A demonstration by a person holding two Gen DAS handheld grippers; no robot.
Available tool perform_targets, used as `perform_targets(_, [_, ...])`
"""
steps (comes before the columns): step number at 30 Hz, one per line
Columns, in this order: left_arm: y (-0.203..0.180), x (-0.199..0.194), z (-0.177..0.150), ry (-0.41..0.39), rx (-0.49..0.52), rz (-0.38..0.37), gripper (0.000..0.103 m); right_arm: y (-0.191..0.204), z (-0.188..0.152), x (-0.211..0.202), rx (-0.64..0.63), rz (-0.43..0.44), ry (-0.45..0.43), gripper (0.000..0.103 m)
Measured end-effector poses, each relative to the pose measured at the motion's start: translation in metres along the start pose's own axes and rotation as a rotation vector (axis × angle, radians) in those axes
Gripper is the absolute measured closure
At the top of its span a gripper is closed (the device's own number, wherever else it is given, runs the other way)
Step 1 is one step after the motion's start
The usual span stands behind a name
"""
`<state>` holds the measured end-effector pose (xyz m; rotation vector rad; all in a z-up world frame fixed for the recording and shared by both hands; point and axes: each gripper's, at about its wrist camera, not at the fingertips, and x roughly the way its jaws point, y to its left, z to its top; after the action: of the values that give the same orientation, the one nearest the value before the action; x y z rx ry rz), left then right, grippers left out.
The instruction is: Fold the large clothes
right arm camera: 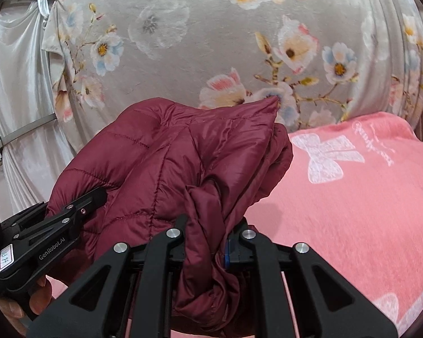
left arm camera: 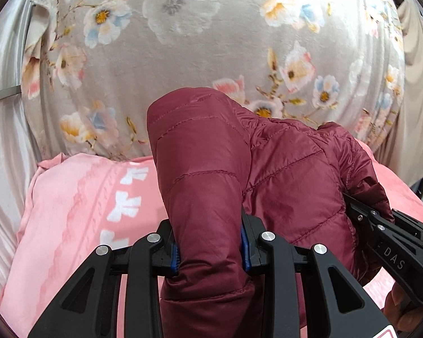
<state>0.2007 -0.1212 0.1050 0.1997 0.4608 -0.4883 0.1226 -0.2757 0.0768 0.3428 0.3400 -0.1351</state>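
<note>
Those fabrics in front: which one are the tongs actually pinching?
The dark red quilted jacket. Both the left tongs and right tongs grip it, while the pink bow-print blanket and grey floral blanket lie unheld.

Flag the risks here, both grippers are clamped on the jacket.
1. The jacket is slick and puffy; the left gripper pinches a thick roll that may slide out.
2. The right gripper holds a bunched wad, so the fold may come out uneven.
3. The soft pink blanket may drag along underneath.
</note>
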Motion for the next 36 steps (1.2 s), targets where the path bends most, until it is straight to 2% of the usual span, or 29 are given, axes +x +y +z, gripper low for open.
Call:
perform_targets(7, [0.031, 0.057, 0.013, -0.061, 0.022, 0.019, 0.075, 0.012, 0.008, 0.069, -0.044, -0.002, -0.041, 0.093])
perform_targets(17, [0.051, 0.137, 0.004, -0.063, 0.033, 0.028, 0.075, 0.000, -0.003, 0.151, -0.024, 0.002, -0.040, 0.093])
perform_targets(21, [0.058, 0.168, -0.011, -0.039, 0.013, 0.025, 0.075, -0.008, -0.015, 0.181, -0.016, 0.008, -0.007, 0.093])
perform_targets(28, [0.067, 0.216, -0.050, 0.056, -0.019, 0.023, 0.075, -0.018, -0.049, 0.225, -0.017, -0.013, 0.081, 0.093])
perform_targets(30, [0.070, 0.221, -0.060, 0.063, -0.021, 0.047, 0.074, -0.019, -0.055, 0.230, -0.025, -0.034, 0.115, 0.092])
perform_targets(36, [0.084, 0.229, -0.067, 0.101, -0.073, 0.017, 0.069, -0.026, -0.061, 0.240, 0.004, -0.043, 0.187, 0.091])
